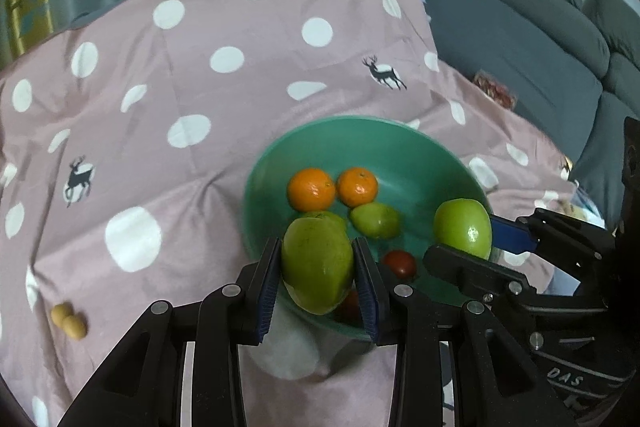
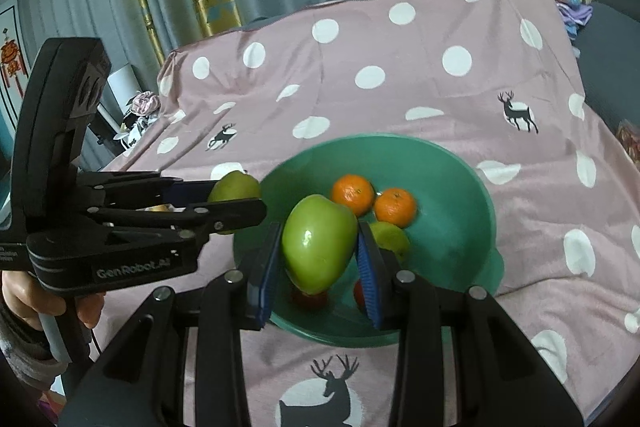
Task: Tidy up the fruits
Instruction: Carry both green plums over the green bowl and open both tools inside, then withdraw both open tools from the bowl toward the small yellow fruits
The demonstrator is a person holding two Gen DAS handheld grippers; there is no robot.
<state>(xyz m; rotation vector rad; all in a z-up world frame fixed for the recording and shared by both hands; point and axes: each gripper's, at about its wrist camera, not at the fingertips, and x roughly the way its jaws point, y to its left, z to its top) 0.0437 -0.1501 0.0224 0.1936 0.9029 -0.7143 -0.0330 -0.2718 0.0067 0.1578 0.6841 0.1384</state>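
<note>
The left gripper (image 1: 316, 267) holds a green pear (image 1: 316, 263) in its jaws, and the right gripper (image 2: 318, 259) holds a green apple (image 2: 318, 247), both above the green bowl (image 2: 460, 195).

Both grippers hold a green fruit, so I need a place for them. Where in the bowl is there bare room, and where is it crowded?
Bare room: the far right floor of the round green bowl, between its rim and the two orange tangerines. Crowded: the near side, where a small green fruit and red fruits lie under the left gripper and right gripper.
</note>
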